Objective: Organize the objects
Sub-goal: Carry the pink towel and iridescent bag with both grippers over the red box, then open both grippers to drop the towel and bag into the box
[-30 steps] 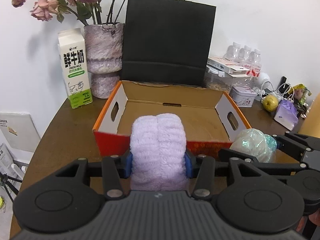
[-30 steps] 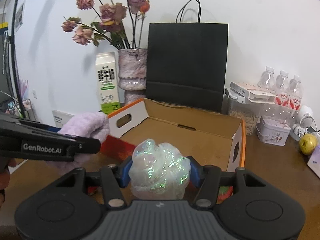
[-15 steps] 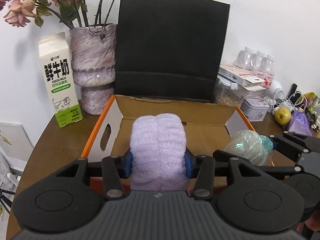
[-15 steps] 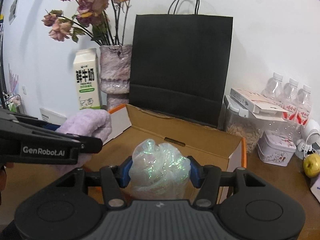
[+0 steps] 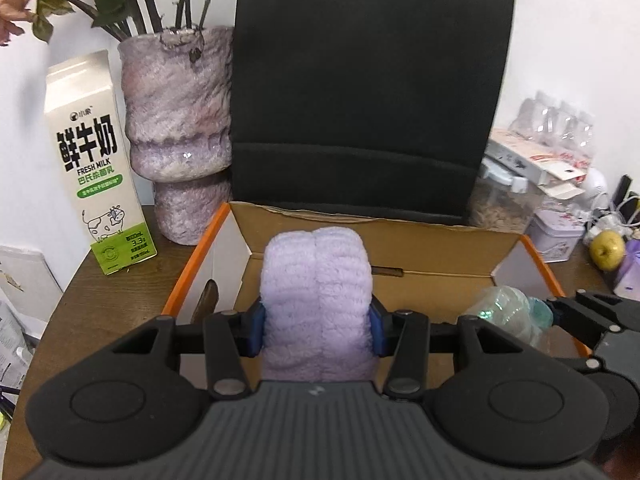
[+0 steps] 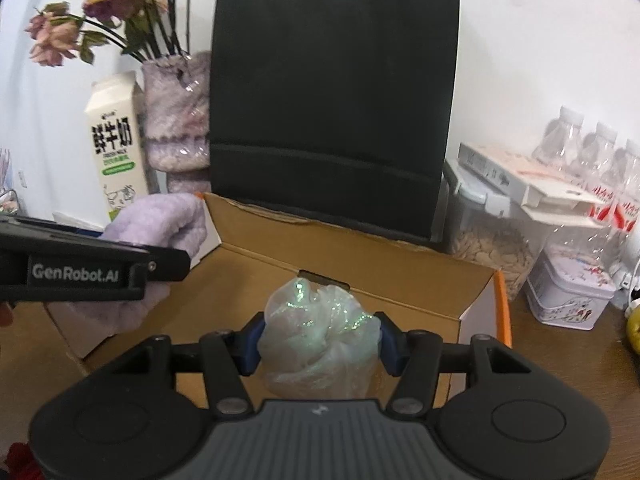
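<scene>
My left gripper [image 5: 316,330] is shut on a folded fluffy lilac towel [image 5: 316,292] and holds it over the open cardboard box [image 5: 436,246] with orange rims. My right gripper [image 6: 320,344] is shut on a crumpled iridescent plastic bundle [image 6: 320,336], also over the box [image 6: 260,264]. The bundle shows at the right of the left wrist view [image 5: 504,314]. The towel shows at the left of the right wrist view [image 6: 160,224], with the left gripper's finger across it. The box floor below both loads is mostly hidden.
A black paper bag [image 5: 368,92] stands right behind the box. A milk carton [image 5: 96,164] and a fuzzy vase [image 5: 180,128] with dried roses stand at the back left. A clear container, a tin [image 6: 568,292], water bottles [image 6: 600,148] and an apple [image 5: 607,250] crowd the right.
Both grippers have moved forward with their loads, from in front of the box's near wall to over its inside. Their grip has not changed.
</scene>
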A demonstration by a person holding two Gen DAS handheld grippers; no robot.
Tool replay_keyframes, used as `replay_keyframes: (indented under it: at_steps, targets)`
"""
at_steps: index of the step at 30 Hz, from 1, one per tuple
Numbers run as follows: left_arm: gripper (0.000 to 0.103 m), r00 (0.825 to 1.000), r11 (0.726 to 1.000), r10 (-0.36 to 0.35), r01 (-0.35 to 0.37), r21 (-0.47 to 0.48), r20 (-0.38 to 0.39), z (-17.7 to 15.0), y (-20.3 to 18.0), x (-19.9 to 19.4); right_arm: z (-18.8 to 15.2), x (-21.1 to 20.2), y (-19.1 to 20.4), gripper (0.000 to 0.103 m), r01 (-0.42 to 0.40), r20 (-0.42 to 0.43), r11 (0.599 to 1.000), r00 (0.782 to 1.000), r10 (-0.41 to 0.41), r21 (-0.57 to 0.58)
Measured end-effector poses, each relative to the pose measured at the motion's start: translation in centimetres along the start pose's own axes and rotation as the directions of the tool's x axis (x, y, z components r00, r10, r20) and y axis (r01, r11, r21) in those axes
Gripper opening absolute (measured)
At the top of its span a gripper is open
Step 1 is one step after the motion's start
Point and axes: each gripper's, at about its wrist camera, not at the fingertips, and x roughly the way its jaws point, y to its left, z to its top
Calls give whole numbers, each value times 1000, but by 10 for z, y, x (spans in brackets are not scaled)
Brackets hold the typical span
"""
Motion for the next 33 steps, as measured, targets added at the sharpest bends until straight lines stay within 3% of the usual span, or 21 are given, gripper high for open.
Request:
replay_keyframes:
  at_steps: [12,22,23,24,25,26,29,33]
  targets:
    - [49,999,1000,8,-9,-26,-37,2,6,37,3,28,1,55,32,-41,999,999,-32,-5]
    - [53,1000,999,-16,16,-41,-12,1,13,34,2,28,3,57,44,-43,999,998,-44,-12]
    - [61,1000,999,-19,19,-40,-8,1,14,33,1,28,3,59,43,-43,999,998,-44,-14]
    - [77,1000,999,-27,27,-40,-2,2,14,31,1,28,3,63,41,-45,999,998,-42,-14]
    - [85,999,999,-30,31,-40,13,2,15,27,0,27,2,75,42,-47,999,998,-43,-13]
    - [100,999,999,-24,25,-39,32,2,15,23,0,27,2,87,42,-46,999,998,-43,-12]
    - [103,997,1000,-1,3,-24,79,4,12,12,0,20,-1,103,36,-25,999,999,-35,9]
    - [103,997,1000,-6,7,-15,77,6,9,10,-1,15,-1,103,36,-16,999,999,-36,3]
